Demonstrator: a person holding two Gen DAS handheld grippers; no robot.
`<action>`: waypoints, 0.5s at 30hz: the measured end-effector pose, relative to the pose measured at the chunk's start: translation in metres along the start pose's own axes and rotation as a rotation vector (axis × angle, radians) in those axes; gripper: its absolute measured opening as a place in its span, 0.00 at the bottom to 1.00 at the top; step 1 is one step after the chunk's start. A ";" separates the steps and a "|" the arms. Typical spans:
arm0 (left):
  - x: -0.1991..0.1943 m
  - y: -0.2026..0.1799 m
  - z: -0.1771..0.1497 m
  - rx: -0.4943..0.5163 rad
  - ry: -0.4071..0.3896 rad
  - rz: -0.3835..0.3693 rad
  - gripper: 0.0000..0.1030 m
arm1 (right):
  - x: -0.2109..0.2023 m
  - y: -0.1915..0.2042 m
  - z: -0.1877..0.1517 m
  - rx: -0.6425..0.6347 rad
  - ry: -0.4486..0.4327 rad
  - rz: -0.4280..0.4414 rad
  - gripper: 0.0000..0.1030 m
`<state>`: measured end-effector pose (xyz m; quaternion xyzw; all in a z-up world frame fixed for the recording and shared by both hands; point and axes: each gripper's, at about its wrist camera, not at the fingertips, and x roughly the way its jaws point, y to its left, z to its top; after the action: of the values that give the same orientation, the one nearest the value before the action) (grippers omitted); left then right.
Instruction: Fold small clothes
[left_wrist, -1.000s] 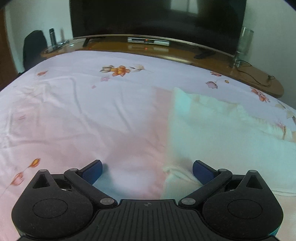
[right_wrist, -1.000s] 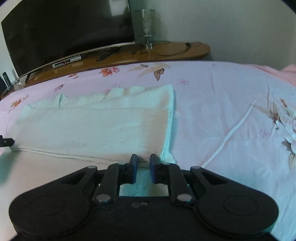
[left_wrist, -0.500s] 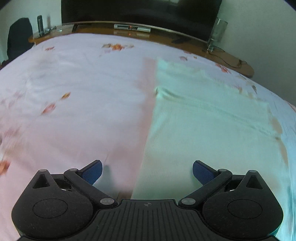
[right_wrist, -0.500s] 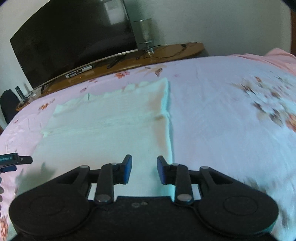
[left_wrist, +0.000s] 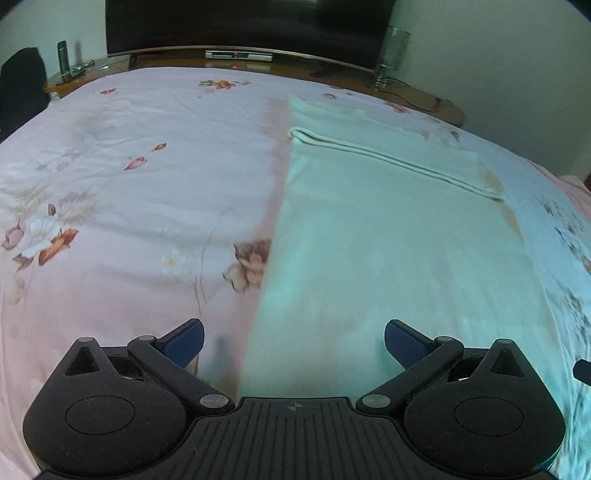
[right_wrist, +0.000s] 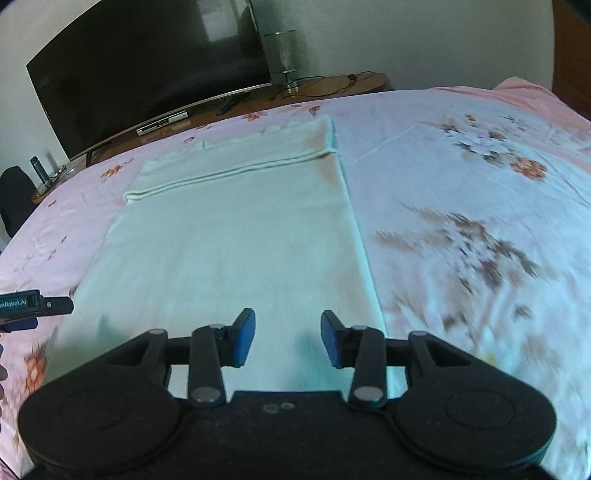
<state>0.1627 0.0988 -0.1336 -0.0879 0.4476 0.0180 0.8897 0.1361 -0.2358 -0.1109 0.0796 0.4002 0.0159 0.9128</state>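
Opening at that moment, the jaws of the right gripper (right_wrist: 287, 338) had nothing between them; the pale cloth lay below, not pinched. The left gripper (left_wrist: 293, 341) stood spread wide and empty too, straddling the cloth's left edge where it met the sheet.

The white garment (right_wrist: 236, 236) lay flat on the floral bedsheet (left_wrist: 122, 177), its side edges straight, with a hemmed edge (right_wrist: 229, 171) running across its far part and a scalloped border beyond that. Both grippers hovered over the near end, one toward each side.

The step in hand looked like a re-grip of the near corners for a further fold. To do it well, each gripper would want to come down on its own corner, take all layers at once, and lift evenly so the near edge stayed straight. Carrying it to meet the hemmed edge squarely should keep the sides aligned. Pinching the bedsheet along with the cloth was the likely slip.
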 end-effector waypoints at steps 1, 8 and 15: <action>-0.004 -0.001 -0.004 0.007 -0.002 -0.002 1.00 | -0.005 -0.001 -0.005 0.006 -0.002 -0.005 0.40; -0.020 0.011 -0.031 0.020 0.007 -0.018 1.00 | -0.028 -0.008 -0.032 0.027 -0.014 -0.050 0.47; -0.028 0.036 -0.059 -0.019 0.055 -0.033 1.00 | -0.038 -0.008 -0.053 0.048 -0.005 -0.072 0.47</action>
<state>0.0953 0.1257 -0.1510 -0.1044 0.4703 0.0052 0.8763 0.0710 -0.2406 -0.1201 0.0870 0.4009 -0.0267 0.9116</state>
